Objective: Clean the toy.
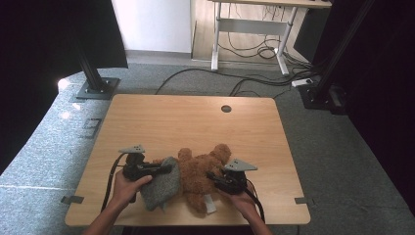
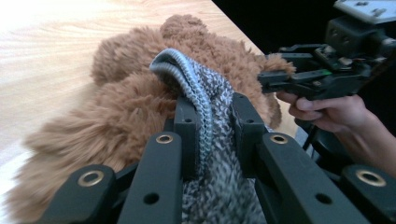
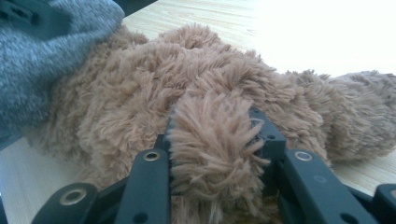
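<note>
1. The bear [image 1: 200,174] lies on the bench [image 1: 161,117], near the front edge, between the two hands. A grey knit cloth [image 1: 161,188], perhaps a small sweater, lies against the side of the bear nearest the left hand.
2. The left gripper [image 2: 212,123] is closed on the ribbed hem of the cloth; in the left gripper view both pads press the knit between them.
3. The right gripper [image 3: 212,140] is closed on a furry limb of the bear, and the tuft fills the gap between its jaws.
4. I judge the step to be dressing the bear: the cloth must be pulled over its body while the other hand keeps the bear in place.
5. To do it well, the right gripper should hold the limb firmly and not lift it, so the bear does not slide on the bench.
6. The left gripper should keep only one layer of the hem, so the opening stays free, and pull slowly along the body, not upward.
7. If the knit catches in the fur, it is better to loosen the pull a little than to force it.
</note>
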`<state>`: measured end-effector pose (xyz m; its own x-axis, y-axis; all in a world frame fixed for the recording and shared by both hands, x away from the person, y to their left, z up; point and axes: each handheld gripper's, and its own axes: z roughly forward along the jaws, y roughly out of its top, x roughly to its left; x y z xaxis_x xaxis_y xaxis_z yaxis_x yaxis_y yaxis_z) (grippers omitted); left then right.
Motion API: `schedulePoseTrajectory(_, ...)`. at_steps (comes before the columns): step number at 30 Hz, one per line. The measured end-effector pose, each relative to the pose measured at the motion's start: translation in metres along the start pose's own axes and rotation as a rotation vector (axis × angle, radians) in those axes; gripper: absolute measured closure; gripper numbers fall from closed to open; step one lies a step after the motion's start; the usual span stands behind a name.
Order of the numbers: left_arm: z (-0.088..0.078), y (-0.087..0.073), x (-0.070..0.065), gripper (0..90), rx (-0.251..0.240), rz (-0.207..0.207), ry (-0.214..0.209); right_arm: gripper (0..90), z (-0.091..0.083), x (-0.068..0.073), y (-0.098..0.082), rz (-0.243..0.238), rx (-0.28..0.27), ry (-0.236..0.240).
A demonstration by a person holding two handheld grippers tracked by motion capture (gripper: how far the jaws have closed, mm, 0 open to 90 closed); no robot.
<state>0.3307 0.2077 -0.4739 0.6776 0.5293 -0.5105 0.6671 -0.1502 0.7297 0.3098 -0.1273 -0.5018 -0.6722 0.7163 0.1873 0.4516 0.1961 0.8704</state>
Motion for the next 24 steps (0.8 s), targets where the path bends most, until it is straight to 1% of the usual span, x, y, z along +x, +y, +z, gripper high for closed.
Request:
schedulePoseTrajectory(2, 0.004, -0.004, -0.001, 75.6, -0.006, 0.011, 0.010, 65.6, 0.001, -0.001, -0.001, 0.003, -0.003, -0.004)
schedulePoseTrajectory(4, 0.005, -0.005, -0.002, 75.7, -0.024, 0.031, 0.045, 65.6, 0.002, -0.001, 0.000, 0.002, -0.004, -0.008)
schedulePoseTrajectory(5, 0.005, -0.005, -0.002, 75.7, -0.024, 0.031, 0.045, 65.6, 0.002, -0.001, 0.000, 0.002, -0.004, -0.008)
schedulePoseTrajectory(6, 0.007, -0.004, 0.000, 75.7, -0.035, 0.063, 0.098, 65.9, 0.005, -0.001, 0.000, 0.001, -0.008, -0.017)
schedulePoseTrajectory(7, 0.009, -0.003, 0.002, 75.7, -0.041, 0.067, 0.114, 66.1, 0.007, -0.001, 0.001, 0.001, -0.009, -0.026)
schedulePoseTrajectory(9, 0.013, 0.001, 0.007, 75.7, -0.053, 0.063, 0.132, 66.7, 0.012, -0.002, 0.003, -0.001, -0.011, -0.047)
schedulePoseTrajectory(10, 0.015, 0.005, 0.010, 75.7, -0.059, 0.069, 0.151, 66.8, 0.014, -0.002, 0.004, 0.001, -0.014, -0.054)
schedulePoseTrajectory(13, 0.020, 0.012, 0.015, 75.5, -0.073, 0.079, 0.190, 67.1, 0.023, -0.008, 0.009, 0.011, -0.023, -0.077)
schedulePoseTrajectory(14, 0.022, 0.015, 0.018, 75.5, -0.076, 0.075, 0.196, 67.3, 0.026, -0.010, 0.011, 0.012, -0.026, -0.083)
schedulePoseTrajectory(17, 0.024, 0.021, 0.025, 75.5, -0.084, 0.052, 0.197, 67.5, 0.033, -0.014, 0.015, 0.013, -0.030, -0.101)
schedulePoseTrajectory(19, 0.024, 0.023, 0.028, 75.5, -0.084, 0.029, 0.180, 67.4, 0.036, -0.016, 0.017, 0.018, -0.042, -0.105)
schedulePoseTrajectory(20, 0.022, 0.023, 0.029, 75.5, -0.084, 0.025, 0.167, 67.0, 0.035, -0.017, 0.017, 0.023, -0.049, -0.096)
schedulePoseTrajectory(21, 0.022, 0.023, 0.029, 75.6, -0.084, 0.025, 0.167, 67.0, 0.035, -0.017, 0.017, 0.023, -0.049, -0.096)
schedulePoseTrajectory(22, 0.017, 0.023, 0.029, 75.5, -0.087, 0.011, 0.141, 64.2, 0.030, -0.020, 0.017, 0.049, -0.072, -0.059)
schedulePoseTrajectory(23, 0.017, 0.023, 0.029, 75.5, -0.087, 0.011, 0.141, 64.2, 0.030, -0.020, 0.017, 0.049, -0.072, -0.059)
schedulePoseTrajectory(24, 0.015, 0.021, 0.029, 75.5, -0.084, 0.012, 0.131, 57.6, 0.020, -0.022, 0.016, 0.079, -0.104, -0.024)
